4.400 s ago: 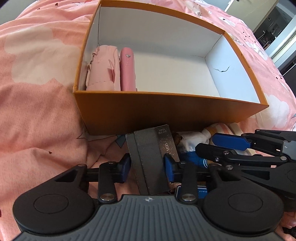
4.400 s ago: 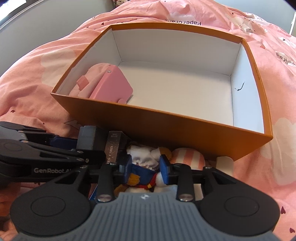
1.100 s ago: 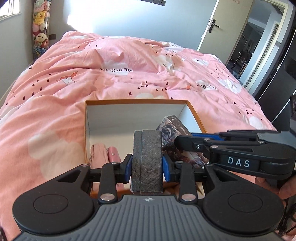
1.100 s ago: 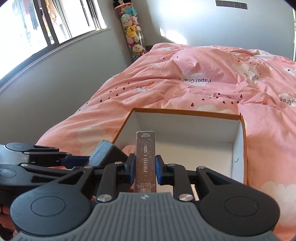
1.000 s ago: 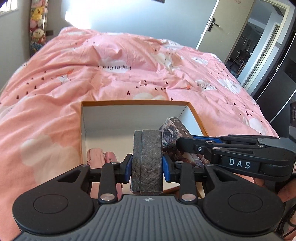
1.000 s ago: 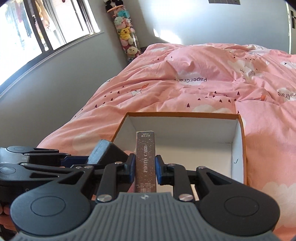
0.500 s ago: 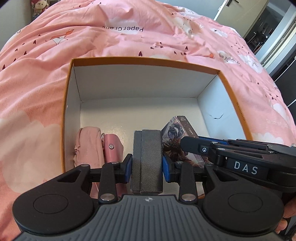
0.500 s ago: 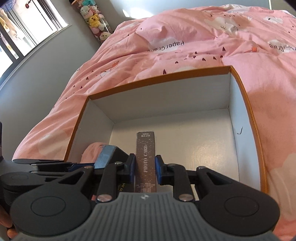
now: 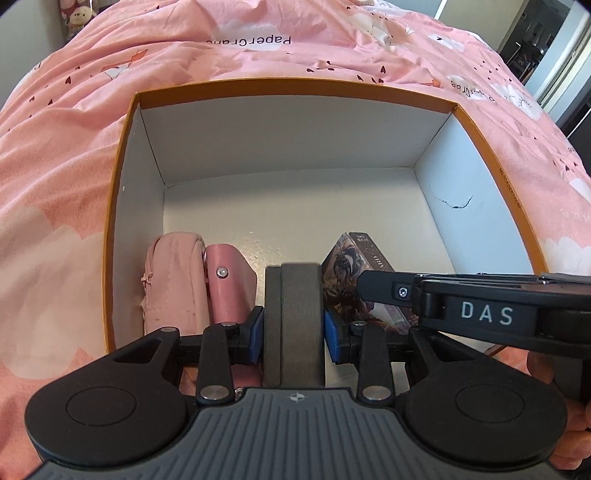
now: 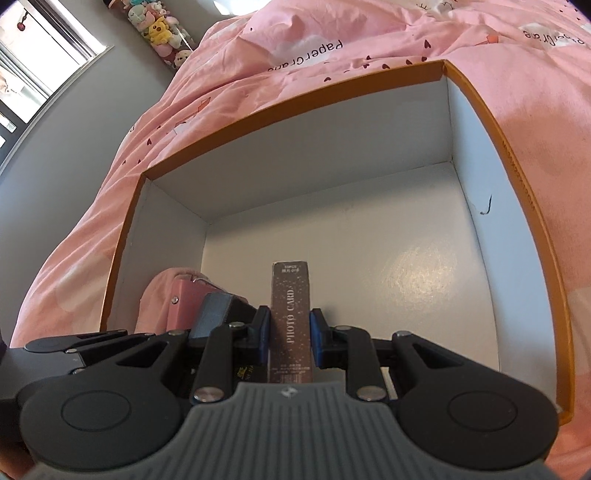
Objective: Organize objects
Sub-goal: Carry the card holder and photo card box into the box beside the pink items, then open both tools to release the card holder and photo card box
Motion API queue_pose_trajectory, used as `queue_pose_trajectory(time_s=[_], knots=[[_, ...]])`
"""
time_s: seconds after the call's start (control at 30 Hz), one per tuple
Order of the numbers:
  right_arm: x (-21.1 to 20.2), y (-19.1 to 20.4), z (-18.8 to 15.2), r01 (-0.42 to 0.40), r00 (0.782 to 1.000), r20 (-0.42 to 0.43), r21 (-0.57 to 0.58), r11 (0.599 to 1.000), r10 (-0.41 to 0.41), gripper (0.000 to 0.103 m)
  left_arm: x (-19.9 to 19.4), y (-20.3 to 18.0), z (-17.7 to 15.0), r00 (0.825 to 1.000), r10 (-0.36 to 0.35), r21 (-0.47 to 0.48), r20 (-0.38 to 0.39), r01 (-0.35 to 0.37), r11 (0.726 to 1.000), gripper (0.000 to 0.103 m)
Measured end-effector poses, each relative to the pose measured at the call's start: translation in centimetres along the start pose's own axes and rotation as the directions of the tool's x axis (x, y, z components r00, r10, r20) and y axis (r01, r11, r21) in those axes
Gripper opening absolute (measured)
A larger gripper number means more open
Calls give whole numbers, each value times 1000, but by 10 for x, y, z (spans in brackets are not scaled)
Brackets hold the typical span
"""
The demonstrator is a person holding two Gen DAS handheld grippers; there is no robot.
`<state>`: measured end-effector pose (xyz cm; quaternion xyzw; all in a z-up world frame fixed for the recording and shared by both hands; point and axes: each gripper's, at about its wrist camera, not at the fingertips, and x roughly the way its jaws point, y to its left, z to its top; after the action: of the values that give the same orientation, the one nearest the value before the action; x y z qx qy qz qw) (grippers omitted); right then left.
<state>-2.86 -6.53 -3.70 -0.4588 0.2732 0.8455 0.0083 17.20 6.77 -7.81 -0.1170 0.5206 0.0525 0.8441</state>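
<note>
An orange box (image 9: 295, 86) with a white inside lies on the bed. My left gripper (image 9: 294, 330) has a dark grey case (image 9: 291, 314) upright between its blue pads. Its jaws are opening, though the pads still lie against the case's sides. Just to the right, my right gripper (image 10: 290, 332) is shut on a dark "PHOTO CARD" box (image 10: 290, 295), which shows its picture side (image 9: 354, 266) in the left wrist view. Both items are low inside the orange box (image 10: 295, 105). A pink pouch (image 9: 171, 280) and a pink wallet (image 9: 229, 284) stand against its left wall.
The box's far half and right side (image 10: 406, 258) hold nothing. Pink bedding (image 9: 55, 184) surrounds the box. Plush toys (image 10: 162, 26) stand by a window at the back left. A hand (image 9: 539, 365) grips the right tool.
Both grippers have sunk and tipped downward, carrying the grey case and the card box from above the orange box down into its near part beside the pink items.
</note>
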Motion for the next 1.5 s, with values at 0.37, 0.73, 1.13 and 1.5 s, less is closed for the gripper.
queue_pose_trajectory(time_s=[0.37, 0.73, 1.13, 1.5], knots=[[11, 4, -5, 2, 999, -36, -2, 1000, -2, 24, -20, -6, -3, 1000, 0, 102, 22, -2, 995, 52], [20, 20, -7, 27, 997, -67, -51, 998, -30, 24, -40, 4, -6, 999, 36, 125, 33, -39, 991, 49], [28, 29, -9, 15, 994, -106, -82, 997, -23, 29, -39, 4, -11, 998, 40, 143, 44, -46, 989, 47], [13, 29, -9, 40, 996, -78, -116, 992, -49, 22, -35, 2, -15, 998, 30, 137, 54, -37, 990, 37]])
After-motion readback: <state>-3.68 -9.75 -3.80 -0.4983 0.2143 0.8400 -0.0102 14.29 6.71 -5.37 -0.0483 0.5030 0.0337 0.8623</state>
